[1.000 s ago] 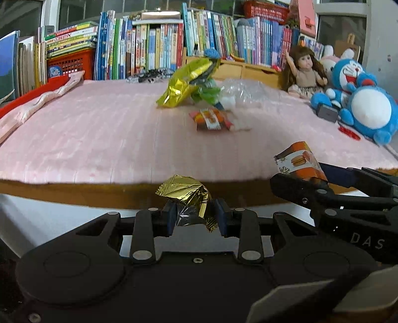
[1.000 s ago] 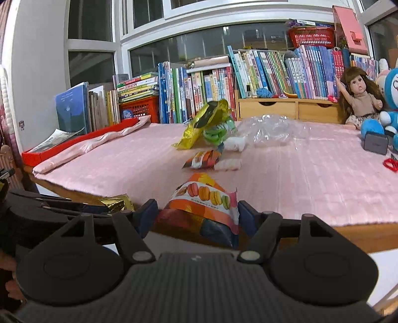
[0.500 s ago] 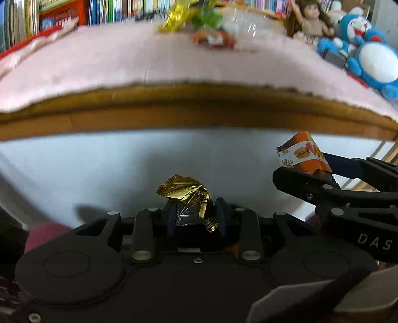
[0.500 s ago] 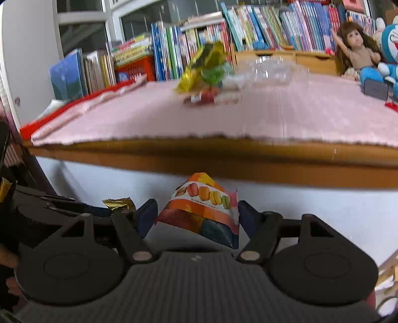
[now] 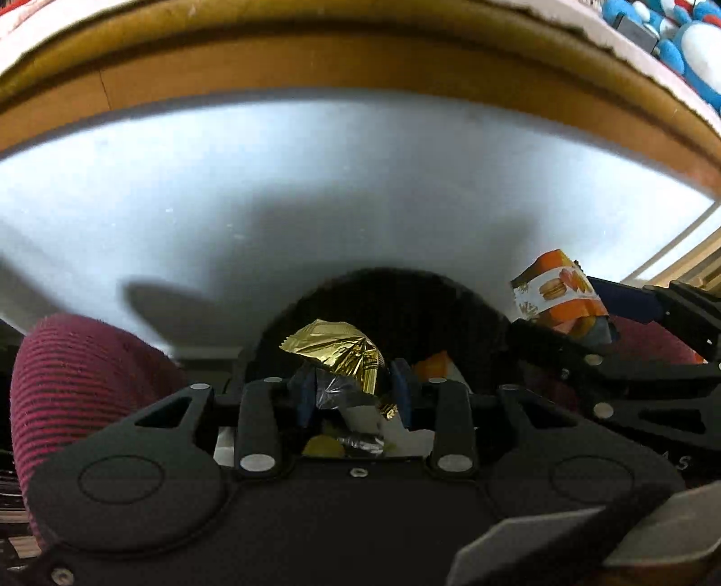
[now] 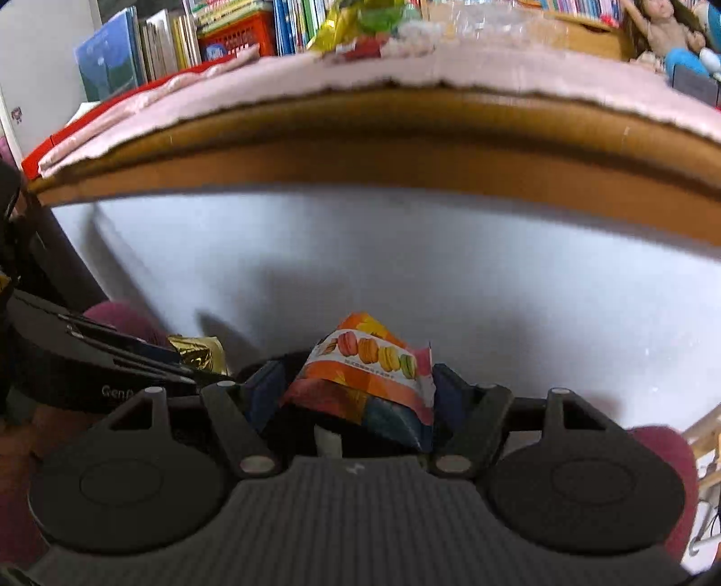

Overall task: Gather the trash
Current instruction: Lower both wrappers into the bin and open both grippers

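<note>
Gold foil wrapper (image 5: 335, 349) sits pinched in my left gripper (image 5: 351, 396), jaws nearly closed on it; the macaron packet (image 6: 369, 374) fills my right gripper (image 6: 356, 401), jaws wider, clamping its sides. Both feel featherlight, crinkly, slippery — I'd grip folds, not edges. Left view shows a dark bin (image 5: 396, 297) with scraps below; right view alone shows more trash (image 6: 356, 27) up on the desk (image 6: 450, 130).
</note>
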